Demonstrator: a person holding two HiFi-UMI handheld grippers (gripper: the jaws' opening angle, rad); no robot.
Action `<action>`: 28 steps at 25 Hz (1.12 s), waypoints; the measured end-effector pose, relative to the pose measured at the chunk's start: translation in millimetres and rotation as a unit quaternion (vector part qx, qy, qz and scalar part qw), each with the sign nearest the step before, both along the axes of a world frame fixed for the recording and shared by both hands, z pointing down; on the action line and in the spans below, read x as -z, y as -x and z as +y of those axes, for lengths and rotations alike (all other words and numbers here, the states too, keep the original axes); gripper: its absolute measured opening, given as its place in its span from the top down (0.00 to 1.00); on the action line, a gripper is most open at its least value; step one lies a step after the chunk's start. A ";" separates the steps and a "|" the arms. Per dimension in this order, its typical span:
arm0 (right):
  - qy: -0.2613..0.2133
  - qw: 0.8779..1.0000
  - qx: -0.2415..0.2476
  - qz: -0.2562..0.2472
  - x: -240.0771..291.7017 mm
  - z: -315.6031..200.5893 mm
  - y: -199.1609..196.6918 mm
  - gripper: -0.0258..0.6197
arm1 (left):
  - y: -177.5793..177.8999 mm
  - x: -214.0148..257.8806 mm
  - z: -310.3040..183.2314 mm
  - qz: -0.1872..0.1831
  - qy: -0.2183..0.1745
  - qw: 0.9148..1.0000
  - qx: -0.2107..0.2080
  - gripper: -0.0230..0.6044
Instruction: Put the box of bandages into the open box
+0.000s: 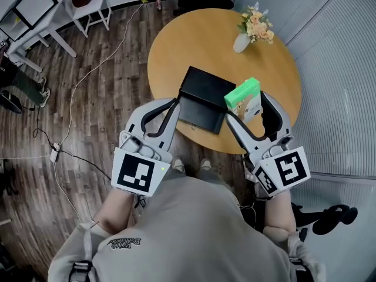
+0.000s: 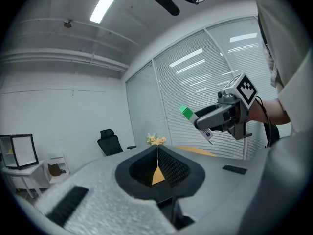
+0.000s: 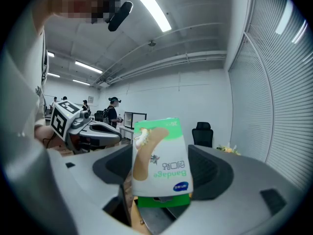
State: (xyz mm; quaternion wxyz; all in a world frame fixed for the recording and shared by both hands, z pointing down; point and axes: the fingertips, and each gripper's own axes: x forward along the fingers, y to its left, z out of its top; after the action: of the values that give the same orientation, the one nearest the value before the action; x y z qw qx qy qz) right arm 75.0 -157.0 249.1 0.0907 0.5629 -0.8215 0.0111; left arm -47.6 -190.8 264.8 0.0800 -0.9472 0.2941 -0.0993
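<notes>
Above the round bench, right gripper jaws clamped on the box of bandages, held aloft beside the open box, left gripper jaws closed together, empty

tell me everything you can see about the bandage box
The bandage box is a small cardboard carton with a green end and a white face. The face shows a tan plaster strip, the word "Bandage" and a blue oval logo, and reads upside down in the right gripper view. It is clamped between the jaws of the right gripper, green end up and slightly tilted. It is held above the round wooden table, by the right edge of the black open box, not inside it.
</notes>
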 end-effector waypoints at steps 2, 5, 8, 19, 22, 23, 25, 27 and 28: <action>0.004 1.000 0.002 0.001 -0.5 -3.4 -3.6 0.44 | -1.7 -0.6 -1.0 0.010 0.011 1.000 0.008 0.93; 0.015 1.000 0.007 0.009 -6.7 -9.3 -8.4 0.44 | -0.8 -3.5 -2.9 0.010 0.023 0.999 0.020 0.93; 0.029 0.999 0.020 0.015 -16.1 -11.8 -11.5 0.44 | 0.9 -5.7 -5.0 -0.002 0.024 0.999 0.035 0.93; 0.067 0.990 0.119 0.033 -42.5 -35.5 5.1 0.44 | -4.7 -30.2 -12.5 -0.071 0.014 0.995 0.065 0.93; 0.084 0.987 0.128 0.048 -58.0 -46.9 6.0 0.44 | -5.6 -42.8 -17.6 -0.083 0.026 0.994 0.063 0.93; 0.092 0.986 0.131 0.051 -64.3 -50.4 6.3 0.44 | -6.0 -47.7 -18.8 -0.087 0.033 0.994 0.063 0.93; 0.110 0.983 0.137 0.058 -77.4 -56.5 6.7 0.44 | -7.4 -56.3 -21.5 -0.088 0.047 0.993 0.063 0.93; 0.125 0.979 0.144 0.065 -91.0 -62.0 7.4 0.44 | -8.8 -64.2 -25.3 -0.085 0.059 0.992 0.067 0.93; 0.130 0.978 0.145 0.070 -98.2 -64.8 7.2 0.44 | -9.3 -68.2 -27.9 -0.082 0.064 0.992 0.070 0.93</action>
State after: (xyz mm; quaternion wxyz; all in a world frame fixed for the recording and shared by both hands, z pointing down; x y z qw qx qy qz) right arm 67.9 -221.8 347.3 0.2215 0.4205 -0.8775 0.0649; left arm -38.4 -218.6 333.0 0.0362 -0.9160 0.3455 -0.2006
